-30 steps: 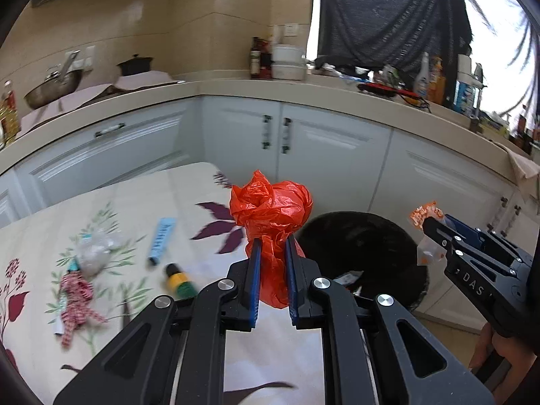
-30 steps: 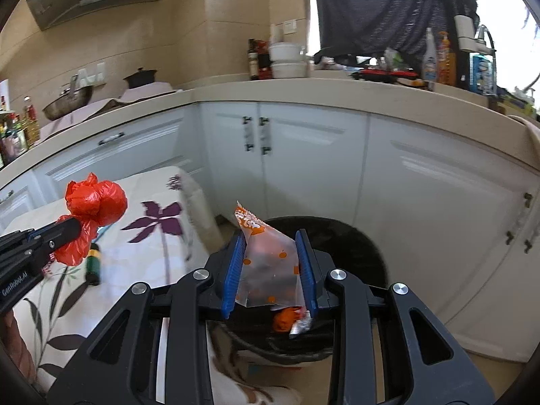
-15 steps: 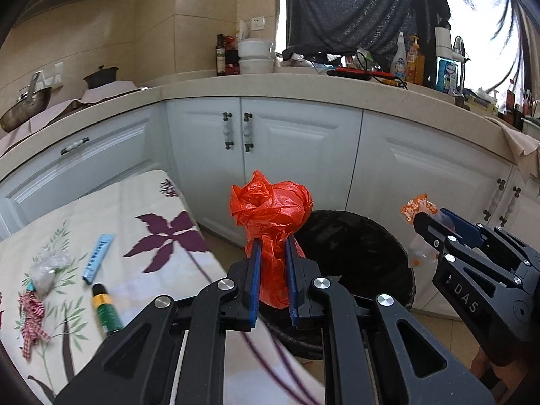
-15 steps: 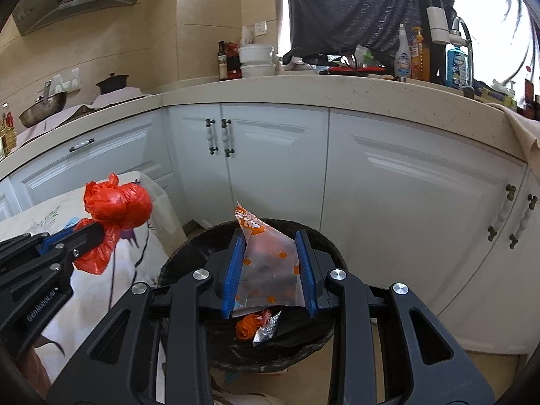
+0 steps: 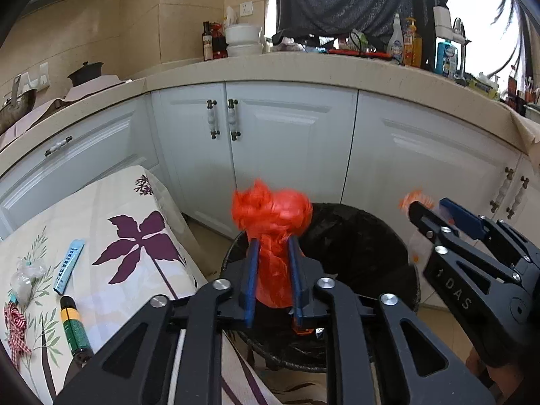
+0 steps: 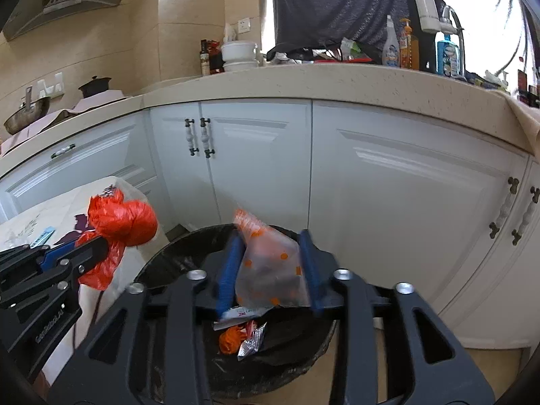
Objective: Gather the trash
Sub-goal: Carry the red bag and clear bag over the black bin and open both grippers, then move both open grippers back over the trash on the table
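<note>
My left gripper is shut on a crumpled red plastic bag and holds it over the near rim of the black trash bin. My right gripper holds a clear wrapper with orange dots between its blue pads, above the open bin. The pads look a little wider apart than before, and the wrapper still sits between them. Orange and foil trash lies inside the bin. The left gripper with the red bag also shows in the right wrist view.
A table with a floral cloth stands left of the bin. On it lie a blue strip, a green and yellow tube, a clear crumpled wrapper and a red checked ribbon. White cabinets rise behind the bin.
Both grippers have moved right, from the table edge to over the bin. The right gripper's pads have spread slightly around the wrapper.
</note>
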### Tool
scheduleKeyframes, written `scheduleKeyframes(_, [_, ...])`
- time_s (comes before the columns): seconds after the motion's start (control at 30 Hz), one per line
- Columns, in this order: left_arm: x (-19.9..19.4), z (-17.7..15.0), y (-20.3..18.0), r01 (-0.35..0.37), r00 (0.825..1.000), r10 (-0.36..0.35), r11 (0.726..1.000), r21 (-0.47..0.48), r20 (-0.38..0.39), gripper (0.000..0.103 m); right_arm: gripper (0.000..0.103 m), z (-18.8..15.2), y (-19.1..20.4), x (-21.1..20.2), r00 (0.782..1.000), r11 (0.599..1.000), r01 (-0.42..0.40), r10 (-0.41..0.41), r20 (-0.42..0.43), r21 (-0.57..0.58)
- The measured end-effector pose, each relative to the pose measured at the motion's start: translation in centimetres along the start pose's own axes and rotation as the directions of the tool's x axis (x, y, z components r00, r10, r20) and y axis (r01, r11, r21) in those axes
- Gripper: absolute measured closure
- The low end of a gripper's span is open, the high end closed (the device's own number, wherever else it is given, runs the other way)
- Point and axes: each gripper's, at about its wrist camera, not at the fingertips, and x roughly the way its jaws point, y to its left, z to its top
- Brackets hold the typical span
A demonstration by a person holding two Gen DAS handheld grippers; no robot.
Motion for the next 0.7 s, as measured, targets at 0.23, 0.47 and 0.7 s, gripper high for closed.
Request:
scheduleKeyframes(0.23, [-0.3,0.1,1.0,-0.016,1.000,0.016,1.000,-0.023,0.007,0.055,0.056,-0.3,0.0,0.5,1.000,1.000,0.005,-0.005,-0.016,0.011])
scheduleKeyframes(0.47, [-1.6,0.1,2.8,-0.041,0.999,0.042,0.998,-0.051,0.016,0.050,0.054,0.0,1.0,-0.3,1.000,1.000,-0.015,0.015,-0.010,0.005])
scheduleKeyframes(0.7, [-3.7,-0.9,6.0,-0.104,0.994,0.106,0.991,-0.083,0.026,0.044,0.052,0.1,3.9,-1.3,0.995,0.995,-0.095,0.095,-0.014,0.001])
